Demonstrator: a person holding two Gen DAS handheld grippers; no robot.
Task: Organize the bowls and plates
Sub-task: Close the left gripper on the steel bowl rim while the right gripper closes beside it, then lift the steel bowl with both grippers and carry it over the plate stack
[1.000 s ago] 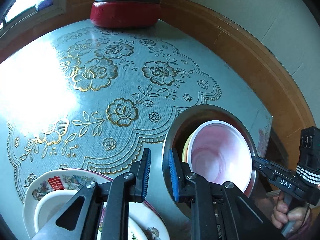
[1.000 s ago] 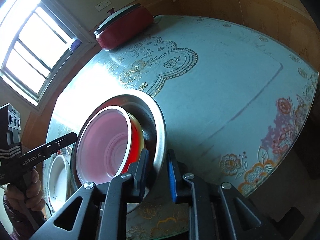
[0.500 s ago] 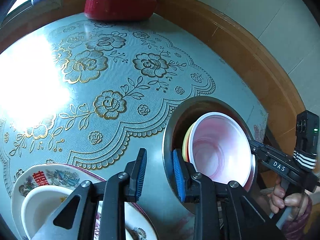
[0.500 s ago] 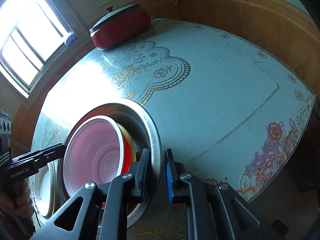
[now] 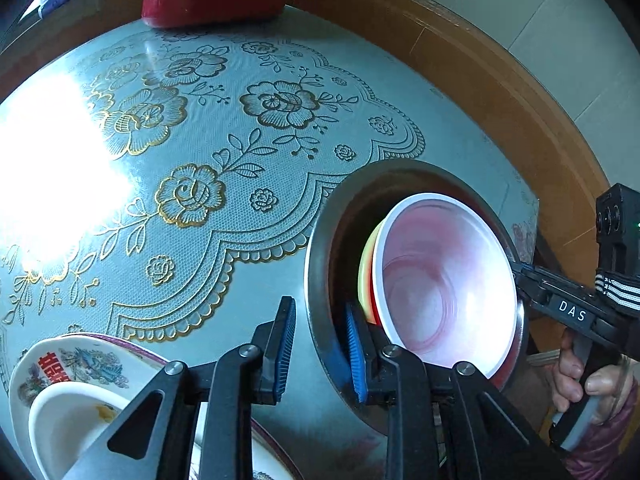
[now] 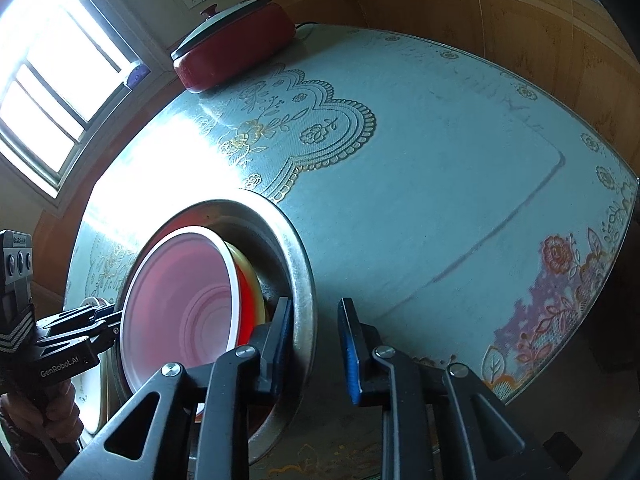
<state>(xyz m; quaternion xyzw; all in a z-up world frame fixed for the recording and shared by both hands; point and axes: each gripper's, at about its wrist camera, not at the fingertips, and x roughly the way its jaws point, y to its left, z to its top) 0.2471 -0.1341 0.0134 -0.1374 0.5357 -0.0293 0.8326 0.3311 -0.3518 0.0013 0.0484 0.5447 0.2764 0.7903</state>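
Steel basin (image 5: pixel 320 264), lower right in the left view, is straddled at opposite rim edges by both grippers, left gripper (image 5: pixel 320 350) and right gripper (image 6: pixel 314 350), jaws just eased apart, apparently to release it with the nested bowls (image 5: pixel 444 280).

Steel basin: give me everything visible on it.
The steel basin is round, dull grey metal with a wide flat rim, sitting on the tablecloth near the table's edge. Nested inside: a white-rimmed pink bowl on red and yellow ones. Each gripper, left and right, straddles the rim on opposite sides, jaws just opening, with visible gaps.
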